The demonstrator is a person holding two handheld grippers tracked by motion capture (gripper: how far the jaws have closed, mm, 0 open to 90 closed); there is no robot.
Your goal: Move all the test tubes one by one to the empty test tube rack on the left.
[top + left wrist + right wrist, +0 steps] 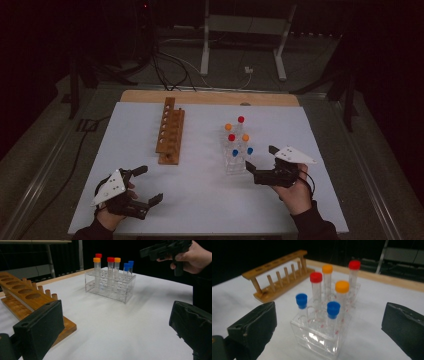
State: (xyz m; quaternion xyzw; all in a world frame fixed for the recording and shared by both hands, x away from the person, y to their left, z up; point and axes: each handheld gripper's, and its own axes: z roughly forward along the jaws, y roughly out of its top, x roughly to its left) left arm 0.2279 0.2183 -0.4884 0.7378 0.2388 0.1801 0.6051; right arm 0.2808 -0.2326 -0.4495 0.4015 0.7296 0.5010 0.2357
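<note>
A: Where are the capped tubes (329,290) kept?

B: Upright in the clear rack (235,159), right of centre in the high view; the wooden rack (170,131) is left empty at centre left.

A: And the tools?

B: The right gripper (261,161) is held spread just beside the clear rack, seemingly for a pick. The left gripper (148,184) is kept spread at lower left, well apart.

A clear plastic rack (235,159) stands upright on the white surface (200,195), right of centre, holding six capped tubes upright: two blue-capped tubes (333,310) at its near end, a red-capped tube (316,278) and an orange-capped tube (342,287) in the middle, and another orange and red behind. Well apart to its left lies an empty wooden tube rack (170,132), running lengthwise away from the viewer.
</note>
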